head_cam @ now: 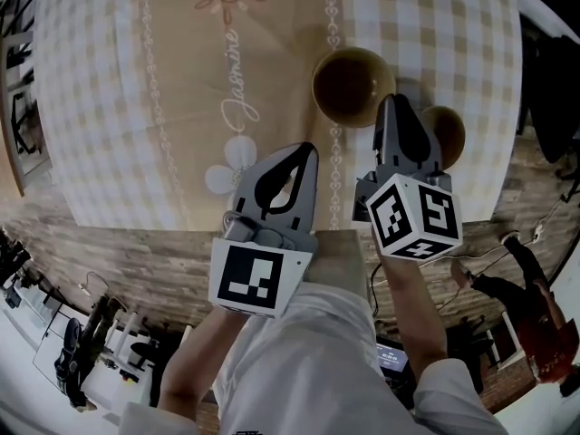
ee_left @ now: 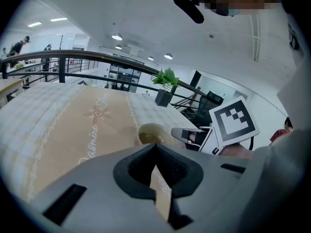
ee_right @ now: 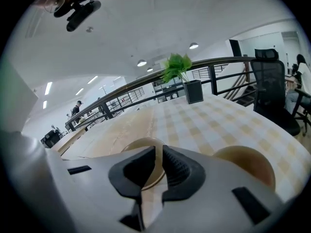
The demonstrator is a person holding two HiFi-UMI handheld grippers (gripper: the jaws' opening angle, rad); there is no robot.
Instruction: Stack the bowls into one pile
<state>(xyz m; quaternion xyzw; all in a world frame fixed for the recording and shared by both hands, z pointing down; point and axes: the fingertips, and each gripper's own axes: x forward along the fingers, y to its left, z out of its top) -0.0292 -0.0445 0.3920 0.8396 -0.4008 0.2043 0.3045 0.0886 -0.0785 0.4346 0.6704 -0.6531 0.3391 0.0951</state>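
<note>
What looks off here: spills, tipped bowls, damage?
Nothing stands out. The larger bowl and the smaller bowl sit upright and apart on the tablecloth, not yet stacked, with no spill or damage visible. The left claw and the right claw are shut and empty.

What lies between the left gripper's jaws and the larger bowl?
Only bare tablecloth. The left gripper view shows nothing between the left gripper and the larger bowl; the head view agrees.
</note>
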